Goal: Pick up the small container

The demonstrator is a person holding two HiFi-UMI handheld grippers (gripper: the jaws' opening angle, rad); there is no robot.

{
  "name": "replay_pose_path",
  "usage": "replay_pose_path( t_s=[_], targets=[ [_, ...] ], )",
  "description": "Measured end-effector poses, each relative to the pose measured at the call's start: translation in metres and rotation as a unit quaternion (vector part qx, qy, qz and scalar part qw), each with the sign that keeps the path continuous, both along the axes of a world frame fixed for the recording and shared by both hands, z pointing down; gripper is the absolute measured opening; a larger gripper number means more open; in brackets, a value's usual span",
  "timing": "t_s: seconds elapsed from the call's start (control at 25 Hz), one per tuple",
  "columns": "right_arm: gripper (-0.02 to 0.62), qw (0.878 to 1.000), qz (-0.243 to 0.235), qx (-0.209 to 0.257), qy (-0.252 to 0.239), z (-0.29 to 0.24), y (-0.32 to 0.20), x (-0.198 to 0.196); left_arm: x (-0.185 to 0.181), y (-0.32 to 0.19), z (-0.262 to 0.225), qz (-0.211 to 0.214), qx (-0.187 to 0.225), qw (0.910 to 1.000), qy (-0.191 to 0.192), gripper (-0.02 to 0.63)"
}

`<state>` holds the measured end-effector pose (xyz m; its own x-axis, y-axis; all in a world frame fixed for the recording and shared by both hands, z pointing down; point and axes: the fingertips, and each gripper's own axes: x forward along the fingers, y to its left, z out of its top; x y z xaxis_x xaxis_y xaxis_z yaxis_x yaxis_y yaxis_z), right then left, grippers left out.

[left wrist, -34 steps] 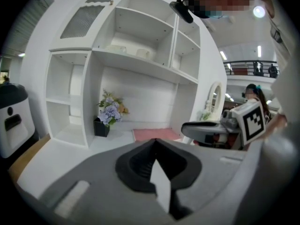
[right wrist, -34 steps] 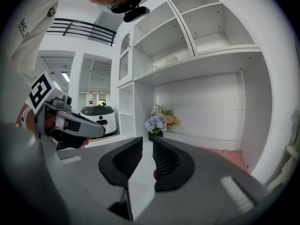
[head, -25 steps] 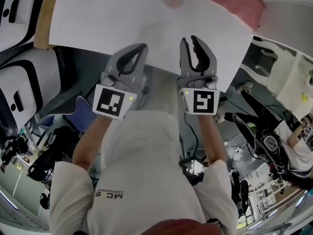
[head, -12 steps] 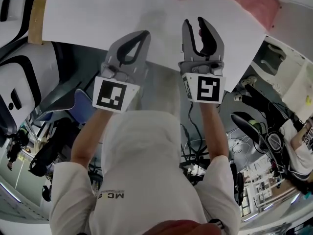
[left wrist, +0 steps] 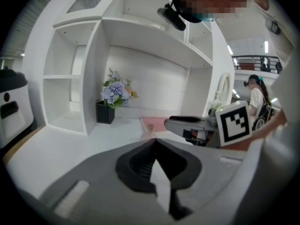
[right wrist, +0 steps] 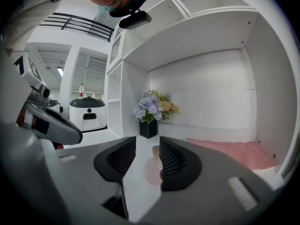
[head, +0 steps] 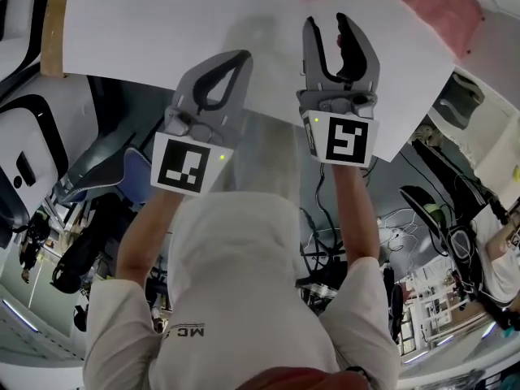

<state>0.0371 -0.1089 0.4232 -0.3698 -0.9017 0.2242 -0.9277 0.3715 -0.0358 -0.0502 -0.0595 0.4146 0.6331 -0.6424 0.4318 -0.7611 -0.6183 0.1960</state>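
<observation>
1. White table below a white shelf unit; pink mat at the far right.
2. Left gripper: jaws together, nothing in them, over the near table edge.
3. Right gripper: jaws apart and opening, nothing between the pads.
4. Small container: pinkish, tan cap, upright on the table, long axis vertical. It sits straight ahead of the right jaws, framed in their gap, past the tips. The right gripper is nearer; probably a straight push forward, then close.
</observation>
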Motion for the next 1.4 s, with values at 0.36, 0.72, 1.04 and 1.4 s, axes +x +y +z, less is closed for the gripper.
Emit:
replay_pose_path(
  t_s=[0.36, 0.72, 1.04, 1.4],
  targets=[
    [0.17, 1.0, 0.015, -0.005, -0.017, 0.038, -0.026, 0.0, -0.007, -0.015, 0.034, -0.002, -0.007, 0.9999, -0.013, 0.0],
    [0.192, 1.0, 0.022, -0.014, -0.011, 0.069, -0.043, 0.002, -0.012, -0.022, 0.056, -0.012, -0.014, 0.9998, -0.012, 0.0],
    [0.19, 1.0, 0.016, -0.011, -0.014, 0.08, -0.058, -0.003, -0.008, -0.024, 0.064, -0.018, -0.023, 0.9995, -0.013, 0.0],
    [0.158, 1.0, 0.008, -0.007, -0.003, 0.095, -0.072, -0.013, -0.01, -0.011, 0.08, 0.0, -0.04, 0.9989, -0.025, 0.0]
  ],
)
